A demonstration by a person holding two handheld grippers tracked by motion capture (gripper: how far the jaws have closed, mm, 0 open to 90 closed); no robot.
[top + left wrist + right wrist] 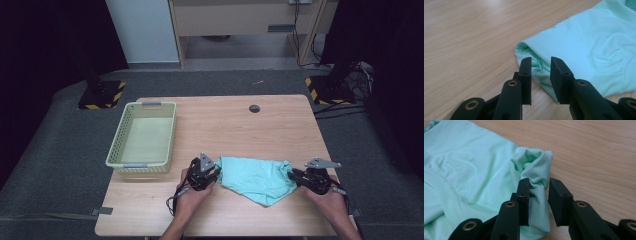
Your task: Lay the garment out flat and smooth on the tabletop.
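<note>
Garment: a mint-green garment (255, 177) is laid crumpled on the counter (225, 125), near the front edge, at about 5 o'clock from the counter's middle; it is stretched between the two tools.
Garment's left end: a rolled fold (524, 48) is seen in the left gripper view, lying on the wood just ahead of the jaws.
Garment's right end: a bunched corner (536, 162) is seen in the right gripper view, drawn up between the jaws.
Left tool (540, 67): its jaws are parted, with cloth seen in the gap; no grip on the fabric can be made out. It is held at the garment's 9 o'clock edge.
Right tool (538, 188): its jaws are parted as well; the bunched corner is touched by the left jaw, while a gap is left at the other jaw. It is held at the garment's 3 o'clock edge.
Basket: a pale yellow basket (116, 145) is set at 10 o'clock from the garment, well apart from it.
</note>
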